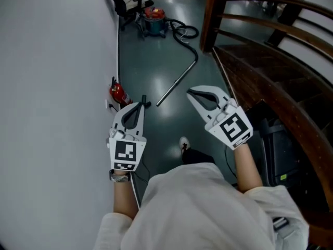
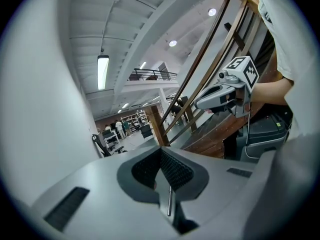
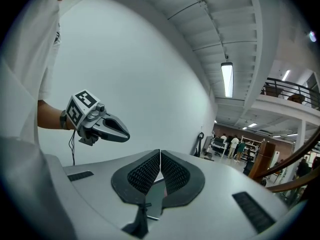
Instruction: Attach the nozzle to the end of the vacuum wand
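A smooth, matte white wall point(image 1: 52, 87) fills the left side of the head view. A small red fire extinguisher point(image 1: 118, 94) stands at its foot. The left tongs point(image 1: 142, 101) are pale grey moulded plastic and taper to a point. Their ribbed black pads are pressed flat together with nothing between them. A cube with black-and-white square markers sits on their back.

The floor point(image 1: 151, 66) is dark, glossy and grey-green. A slim, straight metal vacuum wand point(image 1: 177, 82) lies slantwise on it, well ahead of both tongs. From its far end a black ribbed hose point(image 1: 184, 33) curls back to a round canister vacuum point(image 1: 154, 20) with a red top. At the wand's near end lies a small dark piece, partly covered by the left tongs' tip. Whether it is the nozzle cannot be told.

The right tongs point(image 1: 190, 92) have the same shape and are also fully closed and empty. To the right, curved handrails of polished brown wood point(image 1: 260, 25) sweep above dark stair treads. A dark bin point(image 1: 278, 139) is mostly hidden behind the person's right forearm and white sleeve.
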Demonstrator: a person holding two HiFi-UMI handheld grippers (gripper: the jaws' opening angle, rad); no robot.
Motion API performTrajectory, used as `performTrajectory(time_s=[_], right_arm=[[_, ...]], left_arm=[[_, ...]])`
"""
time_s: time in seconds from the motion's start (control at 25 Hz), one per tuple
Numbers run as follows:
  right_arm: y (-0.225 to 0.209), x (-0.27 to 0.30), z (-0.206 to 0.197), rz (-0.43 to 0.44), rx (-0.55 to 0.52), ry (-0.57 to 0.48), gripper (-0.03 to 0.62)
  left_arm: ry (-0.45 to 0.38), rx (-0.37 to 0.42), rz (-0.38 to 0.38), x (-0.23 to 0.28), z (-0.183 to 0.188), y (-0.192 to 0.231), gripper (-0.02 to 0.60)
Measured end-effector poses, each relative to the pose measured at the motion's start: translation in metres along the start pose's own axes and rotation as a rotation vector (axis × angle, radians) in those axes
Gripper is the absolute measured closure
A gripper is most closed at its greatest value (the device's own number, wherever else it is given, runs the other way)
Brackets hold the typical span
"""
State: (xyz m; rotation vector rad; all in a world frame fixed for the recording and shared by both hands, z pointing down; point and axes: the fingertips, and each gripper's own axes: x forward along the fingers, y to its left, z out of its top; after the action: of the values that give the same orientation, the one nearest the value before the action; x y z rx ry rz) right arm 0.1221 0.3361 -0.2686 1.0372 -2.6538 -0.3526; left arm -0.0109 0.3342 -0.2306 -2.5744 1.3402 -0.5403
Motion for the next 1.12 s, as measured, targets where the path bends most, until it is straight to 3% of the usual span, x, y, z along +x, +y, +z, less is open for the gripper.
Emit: performTrajectory(time_s=[0.68, 1.12], right_arm=[[-0.131, 0.088, -0.040, 0.082, -0.011, 0.011, 0.566], [-0.154, 0.116, -0.072, 0.135, -0.135, 0.088, 0.566]], left_arm=[[0.045, -0.016, 0.056, 0.143, 0.012, 0.059, 0.581], [0.084, -0.009, 0.091, 0.173, 0.001, 0.069, 0.581]])
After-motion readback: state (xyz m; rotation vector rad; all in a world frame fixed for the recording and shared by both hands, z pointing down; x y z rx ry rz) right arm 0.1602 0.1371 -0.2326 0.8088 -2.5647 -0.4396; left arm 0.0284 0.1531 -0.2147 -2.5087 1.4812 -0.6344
